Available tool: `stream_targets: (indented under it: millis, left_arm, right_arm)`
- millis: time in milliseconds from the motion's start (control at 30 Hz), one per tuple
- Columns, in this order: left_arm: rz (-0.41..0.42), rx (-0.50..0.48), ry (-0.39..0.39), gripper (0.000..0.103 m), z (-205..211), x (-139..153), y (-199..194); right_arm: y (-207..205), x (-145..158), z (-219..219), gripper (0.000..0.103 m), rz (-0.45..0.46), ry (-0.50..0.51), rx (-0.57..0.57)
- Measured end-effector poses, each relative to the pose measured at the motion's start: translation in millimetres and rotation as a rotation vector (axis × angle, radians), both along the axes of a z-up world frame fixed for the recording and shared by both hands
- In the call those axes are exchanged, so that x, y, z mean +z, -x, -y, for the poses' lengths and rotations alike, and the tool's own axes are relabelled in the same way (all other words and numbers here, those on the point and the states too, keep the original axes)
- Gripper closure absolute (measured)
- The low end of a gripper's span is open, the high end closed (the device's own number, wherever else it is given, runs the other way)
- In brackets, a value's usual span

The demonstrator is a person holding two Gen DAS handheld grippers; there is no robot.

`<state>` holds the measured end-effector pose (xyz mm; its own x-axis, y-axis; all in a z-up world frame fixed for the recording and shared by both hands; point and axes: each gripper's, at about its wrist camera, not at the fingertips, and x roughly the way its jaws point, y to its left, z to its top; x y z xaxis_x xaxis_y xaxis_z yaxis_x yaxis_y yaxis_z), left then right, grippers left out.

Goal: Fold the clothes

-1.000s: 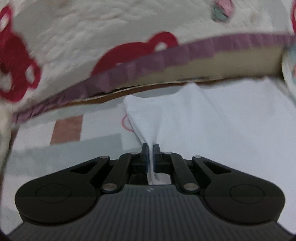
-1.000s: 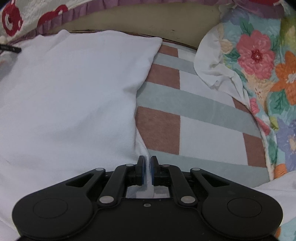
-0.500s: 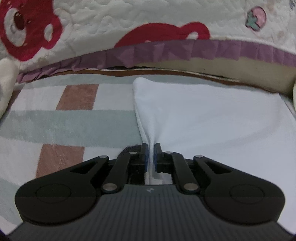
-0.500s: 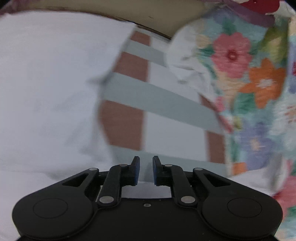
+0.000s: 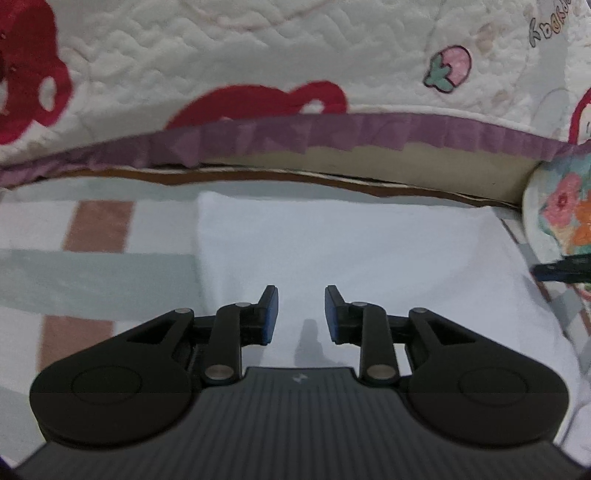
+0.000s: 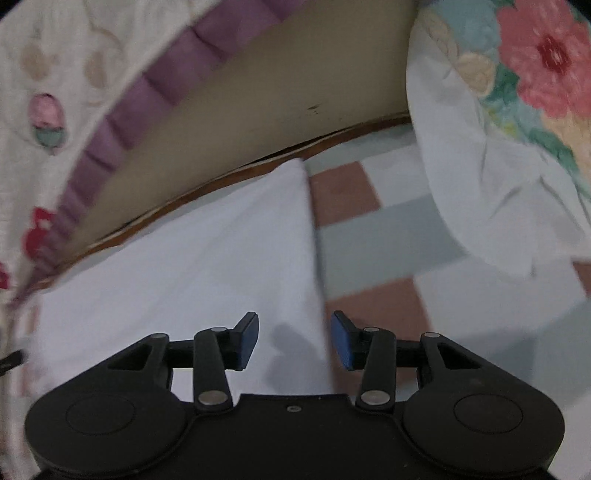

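Both claws were spreading, nothing pinched: the left gripper [image 5: 301, 310] over the folded white cotton garment [image 5: 351, 251], the right gripper [image 6: 293, 339] astride its edge toward three o'clock. Releasing well probably meant lifting straight off. At one o'clock, the cream quilted bedspread [image 5: 258, 48] carried unreadable lettering.

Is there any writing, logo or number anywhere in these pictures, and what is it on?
Coloured letters on the cream quilt, top right corner of the left wrist view: cut off and bent by the lens, not readable.
Small pale mark on the left gripper body: a logo, no letters.
Right wrist view: no text.
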<state>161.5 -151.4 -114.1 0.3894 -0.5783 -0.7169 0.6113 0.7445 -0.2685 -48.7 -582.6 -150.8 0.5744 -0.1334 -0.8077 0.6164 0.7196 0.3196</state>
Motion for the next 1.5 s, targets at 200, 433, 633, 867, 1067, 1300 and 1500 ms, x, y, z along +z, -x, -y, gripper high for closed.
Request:
stream_targets:
  millis: [200,433,633,867,1067,1300,1500]
  left_arm:
    - [-0.013,-0.032,-0.029,0.076,15.1,-14.5,7.9]
    - [-0.035,-0.02,-0.042,0.076,18.1,-22.5,9.5]
    - [-0.025,-0.003,-0.049,0.076,17.2,-22.8,10.2]
    - [-0.008,0.009,-0.082,0.076,7.9,-24.7,9.9]
    - [-0.007,0.04,-0.073,0.074,-3.4,-28.0,4.2]
    - [0.009,0.046,-0.06,0.074,-1.4,-30.7,3.9]
    - [0.01,0.051,-0.062,0.074,0.0,-34.1,3.0]
  right_arm:
    - [-12.2,-17.4,20.3,0.05,0.104,-0.006,-0.107]
    - [-44.0,1.4,-2.0,0.097,0.184,0.147,0.001]
    - [-87.1,36.7,-102.1,0.097,0.137,0.454,0.375]
    - [-80.1,22.1,-144.8,0.09,0.098,0.344,0.617]
    - [-52.0,48.2,-81.2,0.079,0.249,0.195,0.404]
    - [-92.8,60.0,-114.6,0.08,0.142,0.332,0.67]
    - [-135.2,33.4,-156.4,0.067,0.009,0.408,0.787]
